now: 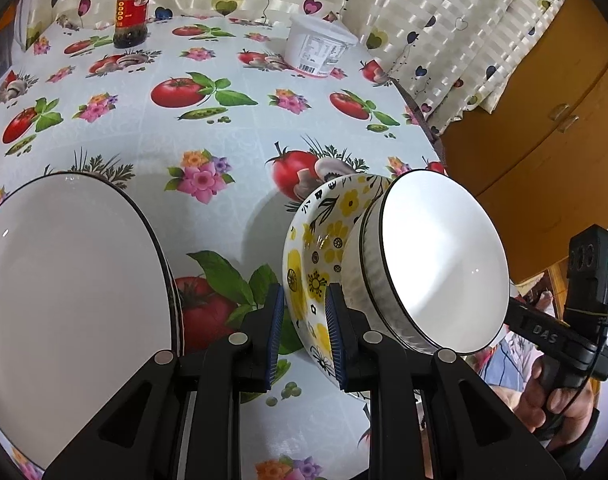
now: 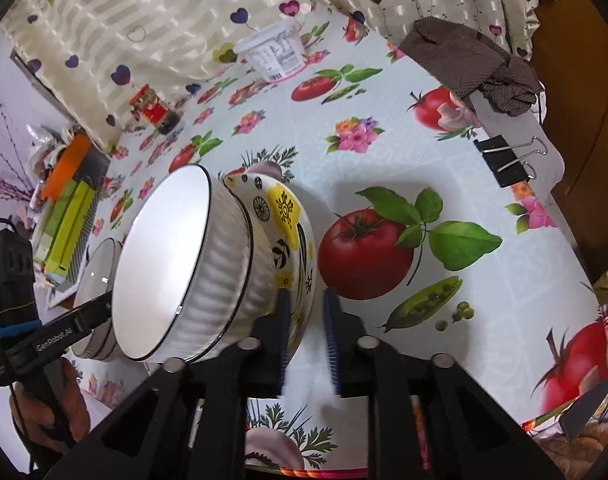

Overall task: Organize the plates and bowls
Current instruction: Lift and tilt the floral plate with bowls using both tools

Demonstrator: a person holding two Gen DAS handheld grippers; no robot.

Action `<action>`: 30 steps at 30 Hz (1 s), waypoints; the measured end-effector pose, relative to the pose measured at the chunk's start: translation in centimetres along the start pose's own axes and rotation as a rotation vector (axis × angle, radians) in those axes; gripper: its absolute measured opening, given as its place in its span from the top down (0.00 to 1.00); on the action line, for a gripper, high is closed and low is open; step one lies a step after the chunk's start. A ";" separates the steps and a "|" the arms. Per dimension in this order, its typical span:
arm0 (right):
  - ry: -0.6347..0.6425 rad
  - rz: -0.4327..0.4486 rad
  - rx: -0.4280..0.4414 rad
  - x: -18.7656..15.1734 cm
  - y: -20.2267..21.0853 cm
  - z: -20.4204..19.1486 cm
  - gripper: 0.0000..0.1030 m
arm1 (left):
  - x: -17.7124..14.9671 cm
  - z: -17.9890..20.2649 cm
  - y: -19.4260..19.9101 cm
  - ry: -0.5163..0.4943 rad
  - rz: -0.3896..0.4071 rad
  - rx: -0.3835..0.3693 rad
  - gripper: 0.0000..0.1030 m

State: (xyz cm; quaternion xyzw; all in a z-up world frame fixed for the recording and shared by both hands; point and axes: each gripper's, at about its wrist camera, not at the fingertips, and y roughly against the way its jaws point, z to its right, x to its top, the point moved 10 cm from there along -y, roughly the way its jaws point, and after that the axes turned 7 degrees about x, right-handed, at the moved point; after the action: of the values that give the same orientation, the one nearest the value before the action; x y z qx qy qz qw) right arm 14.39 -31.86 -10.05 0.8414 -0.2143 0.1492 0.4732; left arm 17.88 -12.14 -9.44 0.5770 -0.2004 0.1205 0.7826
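Observation:
A yellow-flowered bowl (image 1: 323, 240) with a white ribbed bowl (image 1: 439, 260) nested in it is held tilted on edge above the table. My left gripper (image 1: 304, 328) is shut on the flowered bowl's rim. My right gripper (image 2: 307, 332) also straddles the flowered bowl's rim (image 2: 300, 240), pads close on it; the white ribbed bowl (image 2: 192, 264) sits left of it. A large white plate (image 1: 72, 300) with a dark rim lies at the left in the left wrist view, and shows small in the right wrist view (image 2: 100, 264).
A red-lidded jar (image 1: 132, 12) and a white tub (image 1: 319, 46) stand at the back of the tomato-print tablecloth (image 1: 224, 128). A brown cloth (image 2: 475, 64) and a binder clip (image 2: 503, 160) sit at the table's right edge. A wooden cabinet (image 1: 543, 120) is beyond.

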 end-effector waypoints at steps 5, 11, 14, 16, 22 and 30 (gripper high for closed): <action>0.013 0.010 -0.002 0.1 0.0 -0.1 0.91 | 0.0 0.2 -0.1 -0.002 0.004 -0.001 0.79; -0.015 0.026 -0.017 0.2 1.1 1.4 0.92 | -0.1 1.5 -0.6 -0.013 -0.010 -0.052 0.79; -0.027 0.032 -0.018 0.1 1.6 2.0 0.92 | -0.3 2.2 -1.2 -0.003 -0.025 -0.075 0.79; -0.016 0.029 -0.023 0.0 1.7 2.0 0.91 | -0.6 2.5 -1.7 0.010 -0.034 -0.082 0.79; 0.008 0.024 -0.029 0.0 1.7 2.0 0.91 | -0.9 2.4 -2.5 0.026 -0.042 -0.071 0.79; 0.038 -0.009 -0.055 0.4 0.9 2.0 0.91 | -1.1 2.8 -3.1 0.012 -0.045 -0.071 0.79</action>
State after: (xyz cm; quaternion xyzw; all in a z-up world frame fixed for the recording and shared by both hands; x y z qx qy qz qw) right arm 14.39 -34.08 -10.19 0.8260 -0.2054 0.1573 0.5008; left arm 17.65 -15.68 -11.86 0.5526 -0.1869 0.0991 0.8062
